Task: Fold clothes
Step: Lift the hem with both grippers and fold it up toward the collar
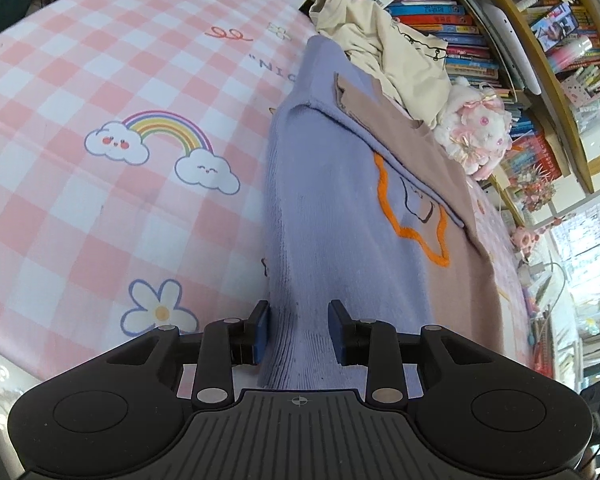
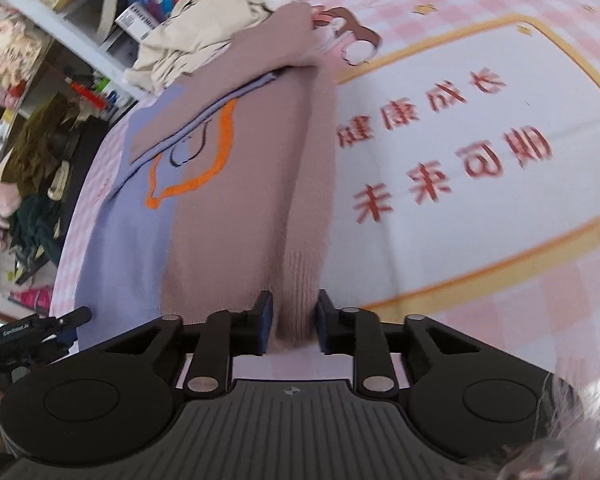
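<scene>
The sweater (image 1: 340, 216), half lilac and half tan, is laid flat on the pink checked bed sheet (image 1: 100, 184), its long axis running away from both cameras toward the bookshelf (image 1: 500, 40). Its lilac hem is clamped in the left gripper (image 1: 298, 330), its tan hem in the right gripper (image 2: 294, 322).

the sweater (image 1: 332, 216) is half lavender, half dusty pinkish-brown, with an orange wavy outline (image 1: 416, 236) stitched round a small dark-lined drawing. the bedsheet (image 1: 100, 80) is pink-and-white check, printed with a rainbow between white clouds (image 1: 160, 148), a white flower with a yellow centre (image 1: 160, 312), and red characters (image 2: 444, 152) on a white, yellow-bordered panel. a cream garment (image 1: 384, 40) lies far right. gripper pads (image 1: 262, 330) are blue on black.
</scene>
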A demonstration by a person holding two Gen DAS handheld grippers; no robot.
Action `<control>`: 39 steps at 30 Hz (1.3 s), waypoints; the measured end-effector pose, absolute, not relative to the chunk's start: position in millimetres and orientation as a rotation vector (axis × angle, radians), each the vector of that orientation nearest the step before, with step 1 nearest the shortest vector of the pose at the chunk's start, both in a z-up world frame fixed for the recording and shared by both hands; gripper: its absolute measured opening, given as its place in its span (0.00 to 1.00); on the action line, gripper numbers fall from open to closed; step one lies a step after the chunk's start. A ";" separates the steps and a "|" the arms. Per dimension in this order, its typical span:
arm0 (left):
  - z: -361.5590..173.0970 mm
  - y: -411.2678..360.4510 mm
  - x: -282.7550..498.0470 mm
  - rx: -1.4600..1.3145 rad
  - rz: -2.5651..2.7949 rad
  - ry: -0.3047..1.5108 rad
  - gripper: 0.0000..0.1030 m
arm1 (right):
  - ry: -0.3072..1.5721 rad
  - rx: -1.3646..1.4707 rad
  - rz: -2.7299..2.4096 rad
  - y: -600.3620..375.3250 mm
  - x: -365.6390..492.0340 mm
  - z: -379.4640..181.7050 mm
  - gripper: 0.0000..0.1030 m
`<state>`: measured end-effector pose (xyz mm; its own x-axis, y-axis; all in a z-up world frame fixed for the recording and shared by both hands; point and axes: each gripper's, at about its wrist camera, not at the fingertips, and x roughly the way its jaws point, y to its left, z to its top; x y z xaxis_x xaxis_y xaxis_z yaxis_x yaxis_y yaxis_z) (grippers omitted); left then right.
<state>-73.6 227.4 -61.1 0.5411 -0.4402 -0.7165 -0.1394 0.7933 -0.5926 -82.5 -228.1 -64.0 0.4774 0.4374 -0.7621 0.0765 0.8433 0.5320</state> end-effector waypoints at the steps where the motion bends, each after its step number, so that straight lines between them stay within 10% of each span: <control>1: -61.7 228.6 -73.1 -0.665 -0.197 1.004 0.30 | 1.063 0.561 0.222 -229.3 -84.5 -64.9 0.10; 7: -64.5 232.4 -71.2 -0.678 -0.212 1.029 0.23 | 1.066 0.606 0.185 -235.9 -90.1 -66.8 0.06; 9: -66.2 232.0 -71.2 -0.655 -0.216 1.049 0.03 | 1.070 0.605 0.175 -236.9 -93.6 -65.9 0.06; 39: -65.8 249.0 -130.5 -0.746 -0.413 1.165 0.03 | 1.147 0.719 0.189 -263.6 -167.1 -48.4 0.06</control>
